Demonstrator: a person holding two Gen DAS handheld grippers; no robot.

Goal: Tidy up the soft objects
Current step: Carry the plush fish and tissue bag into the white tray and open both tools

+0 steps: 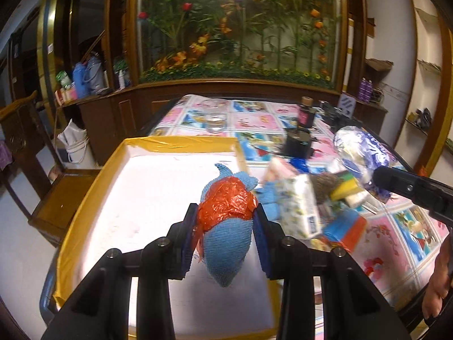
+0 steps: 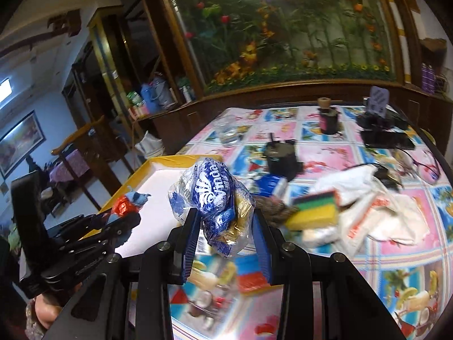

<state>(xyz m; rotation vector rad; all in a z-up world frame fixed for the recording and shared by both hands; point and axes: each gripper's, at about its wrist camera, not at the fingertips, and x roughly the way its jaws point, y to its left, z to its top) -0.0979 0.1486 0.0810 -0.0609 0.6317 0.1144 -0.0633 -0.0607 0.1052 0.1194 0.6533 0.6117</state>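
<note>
Blurring tissue pack (image 1: 301, 206), sponge (image 2: 314, 209), left claw (image 1: 226, 226) hiding blue cloth's (image 1: 226, 252) sides

A blue knitted cloth bundle (image 1: 226, 243), banded round its middle with crumpled orange plastic (image 1: 226, 202), is held upright above the near part of a white tray with a yellow rim (image 1: 181, 140), its pointed tip up. To its right a crumpled clear bag printed in blue and white with "Vinda" (image 2: 215, 195) is held above the table near the tray's right edge. Further right a loose pile lies on the patterned tablecloth: a floral tissue pack (image 1: 301, 204), a yellow, green and black sponge (image 2: 314, 208), a brown scrubby wad (image 2: 276, 208) and white plastic bags (image 2: 376, 209).
</note>
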